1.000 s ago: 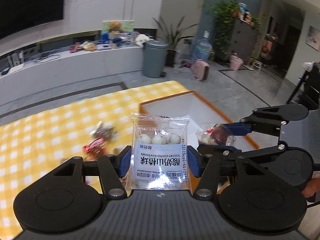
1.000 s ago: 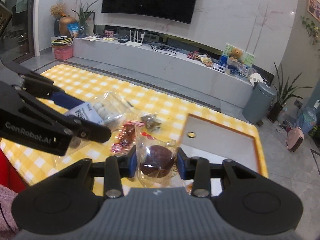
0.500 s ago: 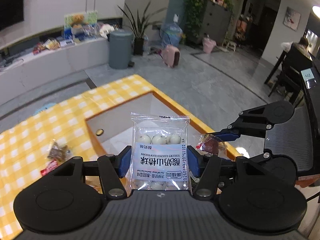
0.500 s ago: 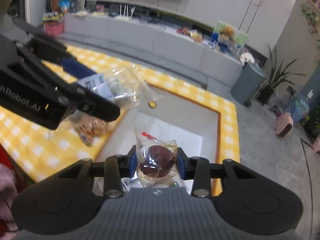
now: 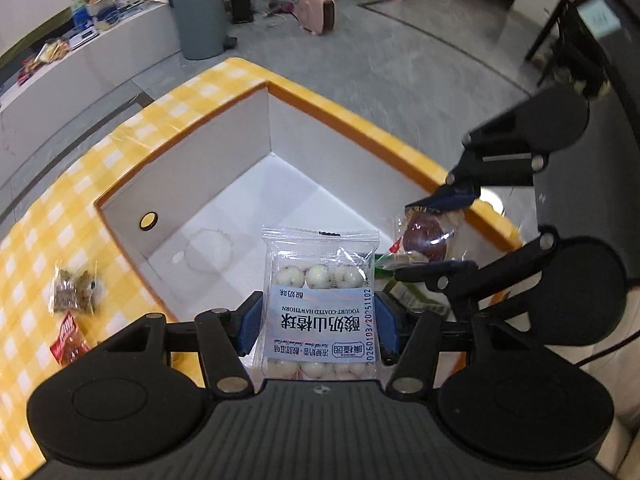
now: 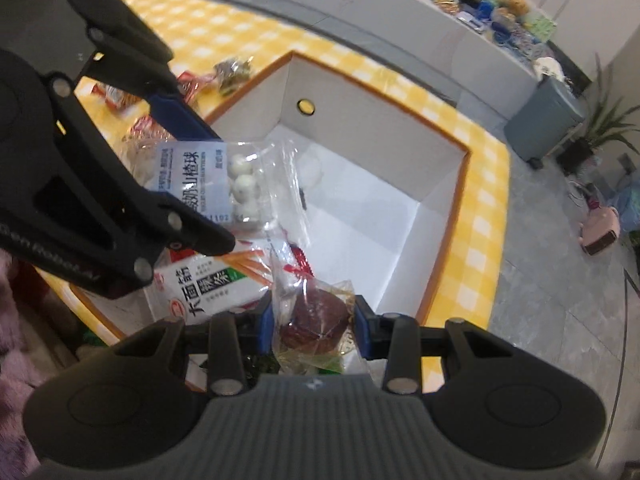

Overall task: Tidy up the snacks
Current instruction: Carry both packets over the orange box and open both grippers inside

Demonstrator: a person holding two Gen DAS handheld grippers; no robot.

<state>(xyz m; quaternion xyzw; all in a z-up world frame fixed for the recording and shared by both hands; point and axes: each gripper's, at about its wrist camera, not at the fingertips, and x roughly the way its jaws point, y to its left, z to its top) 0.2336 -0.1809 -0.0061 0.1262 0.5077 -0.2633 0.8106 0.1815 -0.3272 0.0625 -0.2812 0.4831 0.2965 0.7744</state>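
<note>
My left gripper (image 5: 319, 322) is shut on a clear bag of yogurt-coated hawthorn balls (image 5: 320, 304), held over the white box (image 5: 248, 148) with the orange rim. The bag also shows in the right wrist view (image 6: 208, 184). My right gripper (image 6: 314, 322) is shut on a clear pack with a dark brown cake (image 6: 314, 316), also over the box; it shows in the left wrist view (image 5: 426, 236). A white and green snack pack (image 6: 212, 284) lies in the box below both grippers.
Loose snack packs lie on the yellow checked tablecloth (image 5: 48, 208) beside the box: a brown one (image 5: 74, 290) and a red one (image 5: 68, 340). More wrappers (image 6: 228, 72) lie left of the box. A grey bin (image 5: 198, 18) stands on the floor beyond.
Both grippers have moved from above the tablecloth to over the box and tilted down toward its inside. Each still holds its pack.
</note>
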